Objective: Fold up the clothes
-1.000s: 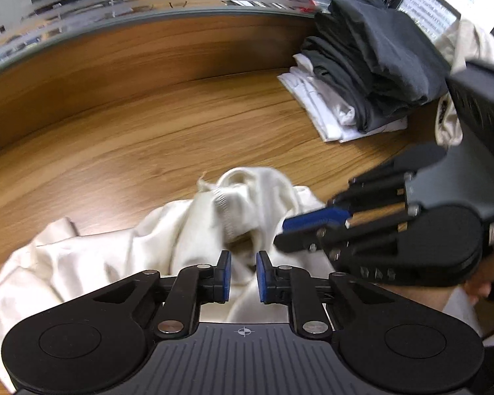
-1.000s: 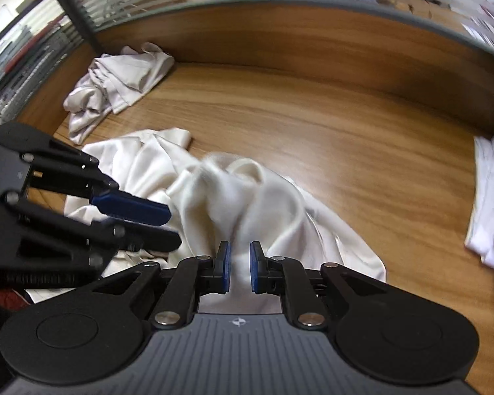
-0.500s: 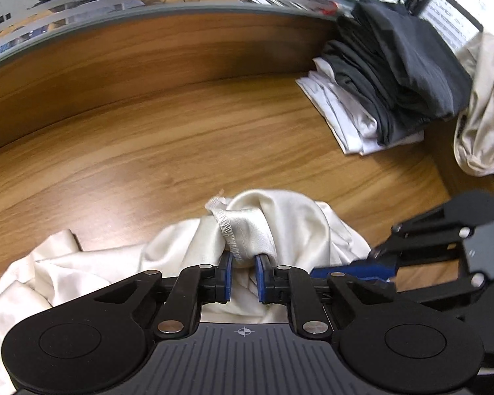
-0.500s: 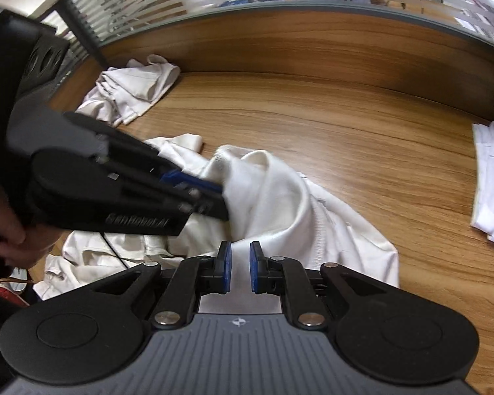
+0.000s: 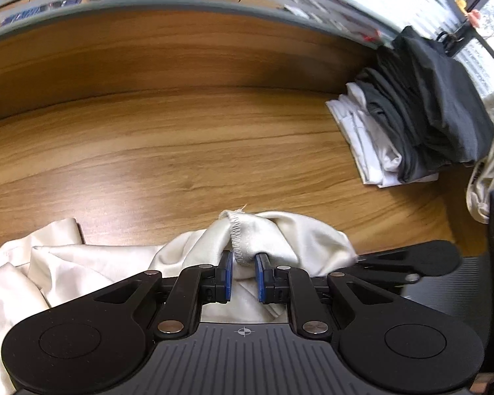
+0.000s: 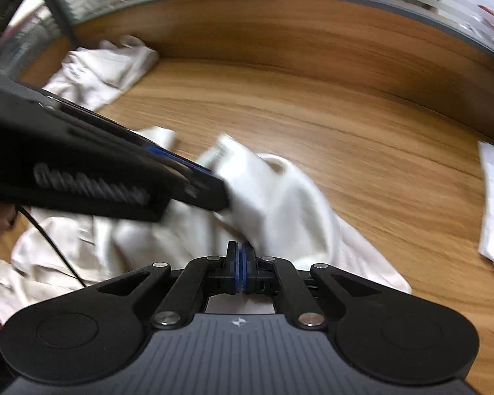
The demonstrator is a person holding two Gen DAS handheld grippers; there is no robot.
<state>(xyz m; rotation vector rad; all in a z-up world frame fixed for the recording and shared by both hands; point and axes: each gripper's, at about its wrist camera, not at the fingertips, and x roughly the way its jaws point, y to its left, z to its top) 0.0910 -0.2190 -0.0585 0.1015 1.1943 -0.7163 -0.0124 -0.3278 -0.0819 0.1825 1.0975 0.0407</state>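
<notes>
A crumpled cream garment (image 5: 296,237) (image 6: 280,197) lies on the wooden table (image 5: 181,151). My left gripper (image 5: 243,260) is shut on a bunched fold with a stitched hem that stands up between its blue pads. In the right wrist view the left gripper (image 6: 224,194) reaches in from the left and holds that fold lifted. My right gripper (image 6: 240,250) has its pads pressed together, finishing its closing on a thin edge of the same garment. From the left wrist view the right gripper (image 5: 359,258) meets the cloth's right side.
A stack of folded dark and white clothes (image 5: 428,108) sits at the far right, with a beige garment (image 5: 490,171) beside it. Another crumpled white garment (image 6: 105,69) lies far left by the wooden partition (image 6: 280,39). A black cable (image 6: 56,250) crosses the cloth.
Both grippers have come down onto the cream garment. The left took hold of the hemmed fold. The right gripper's jaws went from slightly apart to pressed together at the cloth's edge.
</notes>
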